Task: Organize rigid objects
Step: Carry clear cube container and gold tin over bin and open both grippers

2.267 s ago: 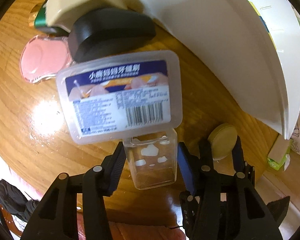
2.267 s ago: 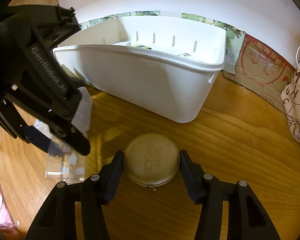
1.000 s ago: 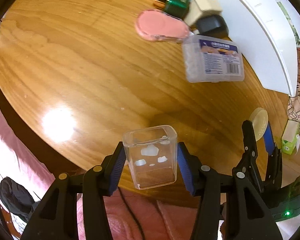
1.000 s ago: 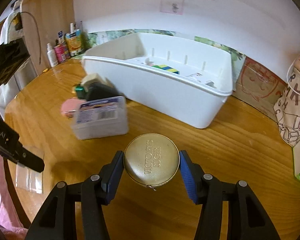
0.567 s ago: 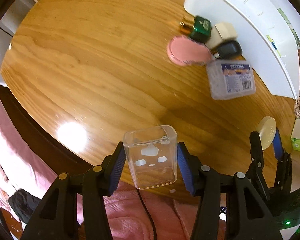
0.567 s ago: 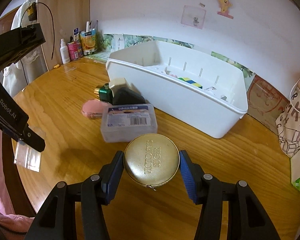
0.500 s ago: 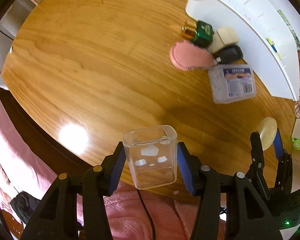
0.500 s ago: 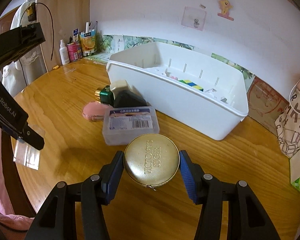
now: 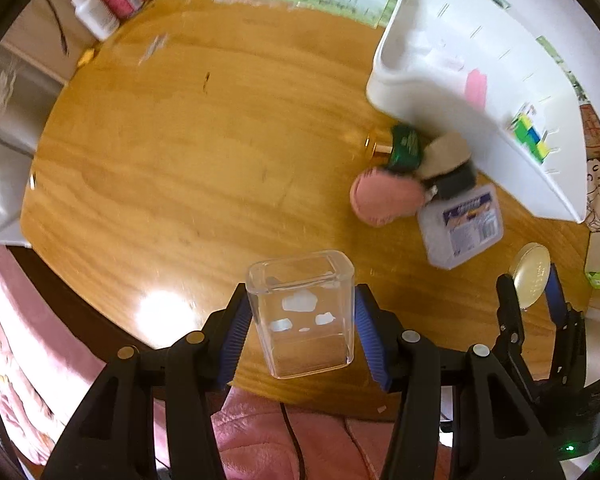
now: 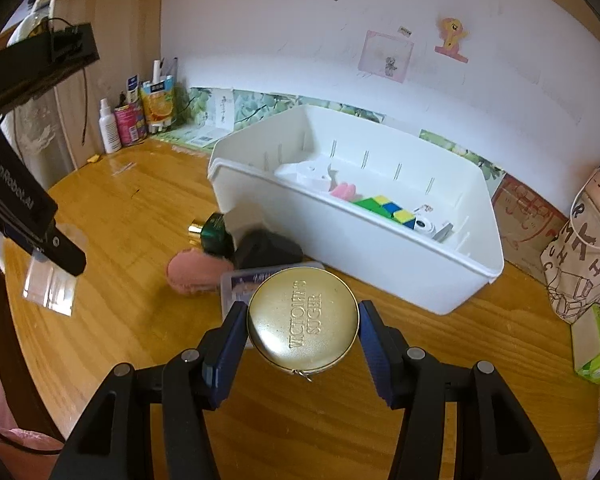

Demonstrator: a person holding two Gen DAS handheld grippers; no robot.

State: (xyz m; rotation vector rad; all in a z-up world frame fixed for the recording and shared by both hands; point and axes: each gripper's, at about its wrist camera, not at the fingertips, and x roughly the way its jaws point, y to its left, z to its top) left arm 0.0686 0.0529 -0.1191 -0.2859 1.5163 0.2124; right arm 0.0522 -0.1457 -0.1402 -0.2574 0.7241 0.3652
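Note:
My left gripper [image 9: 302, 316] is shut on a clear plastic box [image 9: 304, 312], held high above the round wooden table [image 9: 180, 152] and pointing down. My right gripper [image 10: 303, 320] is shut on a round gold tin [image 10: 303, 320] above the table in front of the white bin [image 10: 380, 248]. The same tin [image 9: 530, 274] and right gripper show at the right of the left wrist view. The clear box [image 10: 50, 284] hangs at the left of the right wrist view. By the bin lie a labelled clear case [image 9: 460, 226], a pink pad [image 9: 384, 200], a black block [image 9: 454, 178] and a green-capped bottle [image 9: 402, 148].
The bin [image 9: 460, 92] holds a coloured cube [image 10: 388, 208], a pink item and white pieces. Bottles and a carton [image 10: 140, 120] stand at the far left by the wall. A patterned bag [image 10: 580, 252] and a green tissue pack [image 10: 594, 344] sit at the right. Pink cloth [image 9: 300, 440] lies below the table edge.
Both grippers have risen and pulled back from the table with their objects still held. The table and bin look smaller and farther, and the bin's inside is in view.

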